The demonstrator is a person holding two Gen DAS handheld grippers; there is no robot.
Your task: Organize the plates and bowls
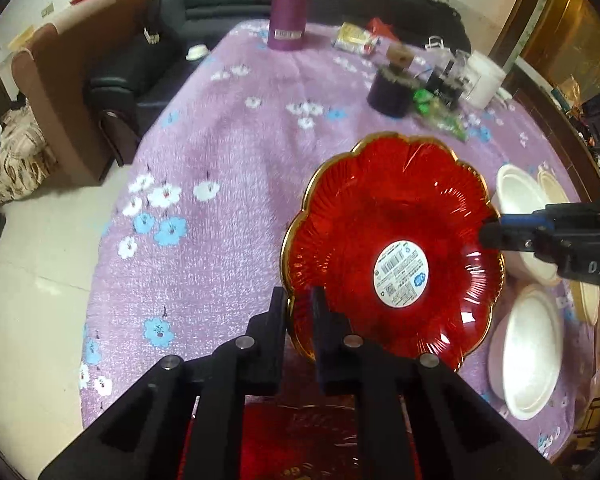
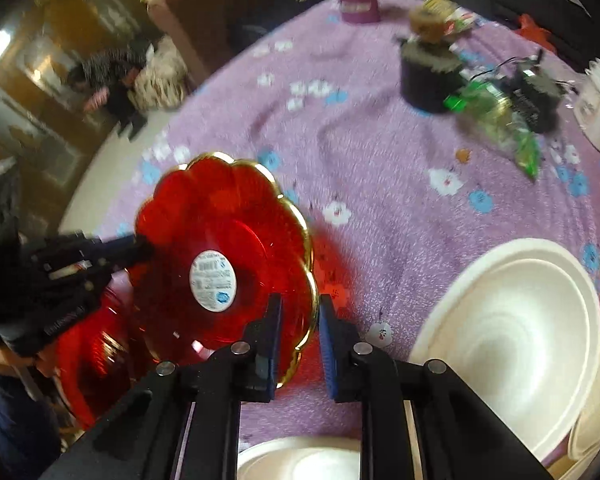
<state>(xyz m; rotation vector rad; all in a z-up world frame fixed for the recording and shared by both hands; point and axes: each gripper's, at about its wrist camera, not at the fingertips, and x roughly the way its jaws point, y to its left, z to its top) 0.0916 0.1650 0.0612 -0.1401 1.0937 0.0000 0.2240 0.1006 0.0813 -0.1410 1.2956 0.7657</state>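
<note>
A red scalloped glass plate (image 1: 380,208) with a gold rim and a round white sticker hangs tilted above the purple floral tablecloth (image 1: 220,160). My left gripper (image 1: 298,300) is shut on its near rim. My right gripper (image 1: 488,232) grips the opposite rim. In the right wrist view the same red plate (image 2: 220,220) has its gold rim pinched in my right gripper (image 2: 299,308), and my left gripper (image 2: 144,246) holds the far side. A second red plate (image 2: 96,360) lies below it. White bowls (image 1: 532,344) (image 2: 512,340) stand on the right.
At the back of the table stand a purple bottle (image 1: 288,8), a dark jar (image 1: 390,92), a white tub (image 1: 482,76) and green wrappers (image 1: 440,116). Cream plates (image 1: 588,300) sit at the right edge. A dark sofa (image 1: 220,0) stands beyond the table.
</note>
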